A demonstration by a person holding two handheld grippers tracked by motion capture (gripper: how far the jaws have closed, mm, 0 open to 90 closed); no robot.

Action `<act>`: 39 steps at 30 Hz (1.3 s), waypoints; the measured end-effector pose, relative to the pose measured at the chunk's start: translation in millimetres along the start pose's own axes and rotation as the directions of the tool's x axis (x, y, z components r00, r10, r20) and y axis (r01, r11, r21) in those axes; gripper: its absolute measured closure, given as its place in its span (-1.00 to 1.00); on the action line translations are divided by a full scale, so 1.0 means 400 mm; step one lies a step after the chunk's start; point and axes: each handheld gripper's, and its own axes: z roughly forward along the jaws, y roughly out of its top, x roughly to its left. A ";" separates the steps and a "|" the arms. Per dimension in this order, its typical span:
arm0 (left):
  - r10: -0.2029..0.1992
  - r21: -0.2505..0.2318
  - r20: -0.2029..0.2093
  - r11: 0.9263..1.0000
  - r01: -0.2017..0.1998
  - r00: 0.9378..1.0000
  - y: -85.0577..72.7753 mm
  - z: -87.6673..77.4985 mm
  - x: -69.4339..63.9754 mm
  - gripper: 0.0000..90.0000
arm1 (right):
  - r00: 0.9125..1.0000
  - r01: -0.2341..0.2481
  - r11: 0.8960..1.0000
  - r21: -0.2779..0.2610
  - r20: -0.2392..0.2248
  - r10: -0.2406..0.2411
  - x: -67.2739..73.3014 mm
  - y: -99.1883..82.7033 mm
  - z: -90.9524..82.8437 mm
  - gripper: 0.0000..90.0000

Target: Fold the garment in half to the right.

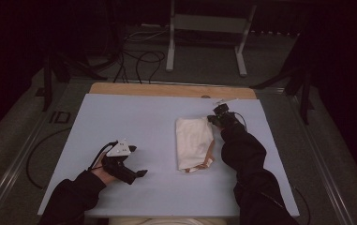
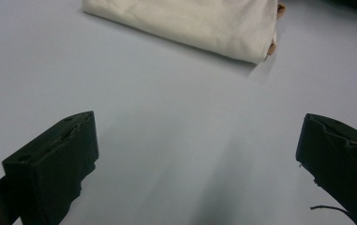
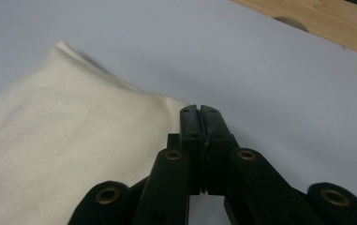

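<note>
A folded cream cloth (image 1: 192, 140) lies on the pale blue-grey table cover (image 1: 120, 122), right of centre. A peach-brown part (image 1: 206, 161) peeks out at its near edge. My right gripper (image 1: 212, 119) is at the cloth's far right corner, shut. In the right gripper view the closed jaws (image 3: 199, 112) rest right beside the cloth's edge (image 3: 59, 136), and no fabric shows between them. My left gripper (image 1: 138, 161) rests on the cover at the near left, held in a hand. It is open and empty (image 2: 197, 154) and faces the cloth (image 2: 190, 23), well apart from it.
A bare wooden strip (image 1: 167, 89) runs along the table's far edge (image 3: 321, 18). Beyond it, cables (image 1: 143, 61) lie on the floor by a white metal stand (image 1: 204, 23). Dark stand legs flank the table.
</note>
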 end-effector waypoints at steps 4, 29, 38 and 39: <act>-0.004 0.002 -0.012 1.000 0.004 1.000 -0.010 -0.006 0.004 -1.00 | 1.000 -0.008 1.000 0.010 -0.001 0.008 -0.005 -0.010 0.005 0.98; -0.043 -0.006 -0.044 0.999 0.043 0.998 -0.050 -0.058 0.026 -1.00 | 0.998 -0.034 0.999 -0.017 -0.048 0.033 0.000 0.005 -0.027 0.11; -0.046 0.000 -0.047 0.999 0.046 0.998 -0.057 -0.067 0.028 -1.00 | 0.991 -0.012 0.999 -0.049 -0.136 0.005 0.043 0.048 -0.054 -0.61; -0.047 0.001 -0.047 0.999 0.047 0.998 -0.058 -0.068 0.028 -1.00 | 0.990 0.004 0.999 -0.051 -0.142 -0.011 0.051 0.051 -0.055 -0.66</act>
